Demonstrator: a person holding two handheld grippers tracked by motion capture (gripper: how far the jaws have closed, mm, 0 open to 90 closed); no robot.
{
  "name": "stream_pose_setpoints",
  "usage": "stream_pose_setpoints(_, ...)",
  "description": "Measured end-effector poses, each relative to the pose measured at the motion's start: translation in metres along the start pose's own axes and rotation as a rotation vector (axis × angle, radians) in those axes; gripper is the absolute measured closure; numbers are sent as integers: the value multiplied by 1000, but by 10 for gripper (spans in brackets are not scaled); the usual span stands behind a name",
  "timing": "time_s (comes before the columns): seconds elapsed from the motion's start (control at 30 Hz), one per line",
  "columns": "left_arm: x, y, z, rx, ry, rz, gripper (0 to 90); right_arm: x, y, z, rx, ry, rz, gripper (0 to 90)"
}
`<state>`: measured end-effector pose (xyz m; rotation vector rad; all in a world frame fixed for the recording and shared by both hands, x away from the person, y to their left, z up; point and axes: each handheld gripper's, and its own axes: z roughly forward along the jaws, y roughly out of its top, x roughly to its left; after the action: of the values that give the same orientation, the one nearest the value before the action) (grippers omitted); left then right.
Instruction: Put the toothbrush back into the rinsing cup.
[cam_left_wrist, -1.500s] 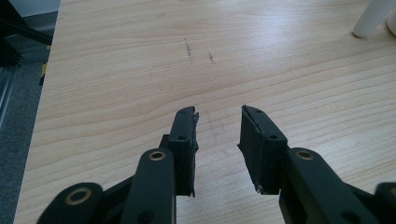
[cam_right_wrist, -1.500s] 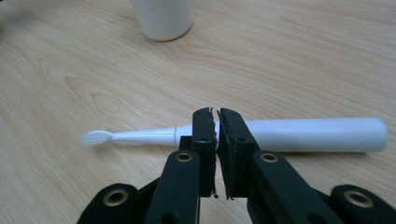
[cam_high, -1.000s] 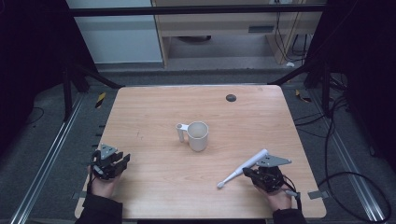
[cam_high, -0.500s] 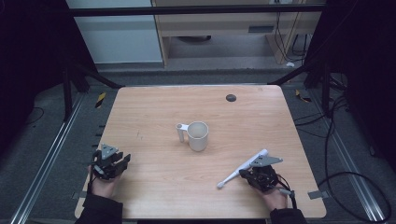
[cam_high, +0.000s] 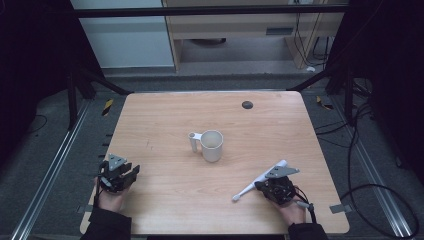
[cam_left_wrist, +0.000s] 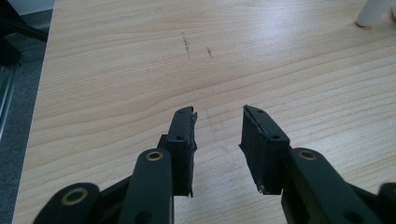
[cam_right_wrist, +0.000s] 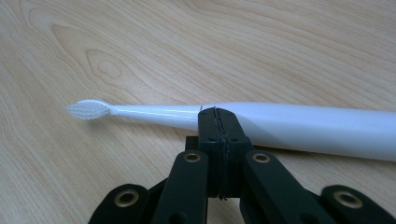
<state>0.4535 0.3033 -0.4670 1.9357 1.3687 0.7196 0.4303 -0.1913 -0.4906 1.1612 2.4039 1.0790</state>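
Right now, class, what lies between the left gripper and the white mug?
Nothing stands there. The high view shows a bare stretch of table between the left gripper and the mug, with only faint dark scuffs in the wood.

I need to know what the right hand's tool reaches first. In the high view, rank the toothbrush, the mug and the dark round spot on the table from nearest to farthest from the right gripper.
1. toothbrush: right at the right gripper, lying slantwise across its front.
2. mug: mid-table, up and to the left.
3. dark round spot: near the table's far edge.
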Motion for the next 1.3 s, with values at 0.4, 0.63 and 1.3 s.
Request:
stream_pose_setpoints(0.4,0,0,0,3,1,4,637,0,2,4,5,-3,-1,900)
stream_pose_setpoints(0.63,-1,0,1,4,1,4,637,-1,3,8,12,-9,-3,900)
stream_pose_setpoints(1.3,0,0,1,7,-1,3,637,-35,13,-28,-110,-127,58,900)
